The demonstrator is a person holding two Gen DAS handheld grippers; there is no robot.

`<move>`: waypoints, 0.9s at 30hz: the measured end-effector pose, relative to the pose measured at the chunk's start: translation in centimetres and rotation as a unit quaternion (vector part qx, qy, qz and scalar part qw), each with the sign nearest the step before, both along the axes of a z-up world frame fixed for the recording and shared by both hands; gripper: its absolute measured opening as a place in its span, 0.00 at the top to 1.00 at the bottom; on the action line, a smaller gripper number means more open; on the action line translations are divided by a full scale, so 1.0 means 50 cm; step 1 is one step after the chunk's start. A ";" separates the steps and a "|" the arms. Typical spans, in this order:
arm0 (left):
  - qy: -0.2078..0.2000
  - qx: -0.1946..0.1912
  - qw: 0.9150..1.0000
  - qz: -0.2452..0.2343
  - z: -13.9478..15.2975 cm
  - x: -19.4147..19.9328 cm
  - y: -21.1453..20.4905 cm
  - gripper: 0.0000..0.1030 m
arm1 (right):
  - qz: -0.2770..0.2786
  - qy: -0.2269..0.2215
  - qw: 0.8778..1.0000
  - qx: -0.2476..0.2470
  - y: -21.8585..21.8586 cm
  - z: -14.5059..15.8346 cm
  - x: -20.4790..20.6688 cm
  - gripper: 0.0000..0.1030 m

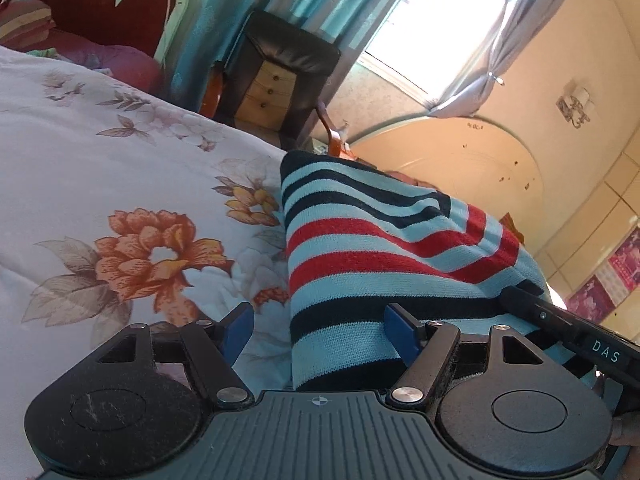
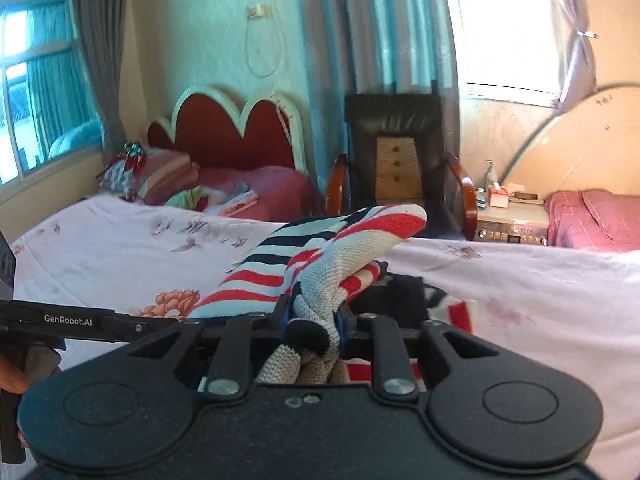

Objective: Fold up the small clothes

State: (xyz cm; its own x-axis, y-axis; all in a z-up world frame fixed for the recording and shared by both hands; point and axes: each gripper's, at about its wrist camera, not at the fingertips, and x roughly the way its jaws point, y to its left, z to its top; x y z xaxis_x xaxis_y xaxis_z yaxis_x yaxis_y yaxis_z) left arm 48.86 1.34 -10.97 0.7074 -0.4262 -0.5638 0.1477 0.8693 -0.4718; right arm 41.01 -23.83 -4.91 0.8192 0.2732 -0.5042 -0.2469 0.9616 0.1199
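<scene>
Right gripper point(image 2: 311, 322): nearest its lens; blue pads pressed together on a bunched fold of the knit, which spills back between the linkage bars.
Left gripper point(image 1: 320, 330): blue fingers point(image 1: 402, 332) spread wide; the knit's edge lies between them, with no clamp visible.
Knit point(image 1: 384, 248): a small striped garment in pale blue, navy and red; part draped over the sheet, part lifted in a ridge that rises from the right pinch.
Sheet point(image 1: 100, 152): white with orange flowers, covering the bed under the garment.
Other gripper in view: the right gripper's black body crosses the lower right corner of the left view, touching the knit; the left gripper's body crosses the lower left of the right view.
Background: red scalloped headboard point(image 2: 236, 128), dark armchair point(image 2: 396, 152), curtained window; none near the work.
Step in hand: probably lifting one edge to carry it over the rest for a fold.
Next move calls for: likely the left fingers closing on the near edge, or pinning it, so the lifted part folds flat rather than dragging the whole piece.
Risk: the bunched pinch may leave a crumpled fold.
</scene>
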 end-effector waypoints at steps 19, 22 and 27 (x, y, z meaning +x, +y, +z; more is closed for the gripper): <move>0.015 0.067 0.997 -0.042 -0.019 0.020 -0.077 0.31 | -0.116 0.125 0.976 0.139 -0.146 -0.110 0.071 0.71; 0.021 0.060 0.997 -0.045 -0.022 0.026 -0.076 0.30 | -0.117 0.119 0.979 0.119 -0.143 -0.112 0.088 0.70; 0.020 0.067 0.996 -0.050 -0.021 0.030 -0.087 0.30 | -0.109 0.101 0.982 0.113 -0.152 -0.106 0.102 0.74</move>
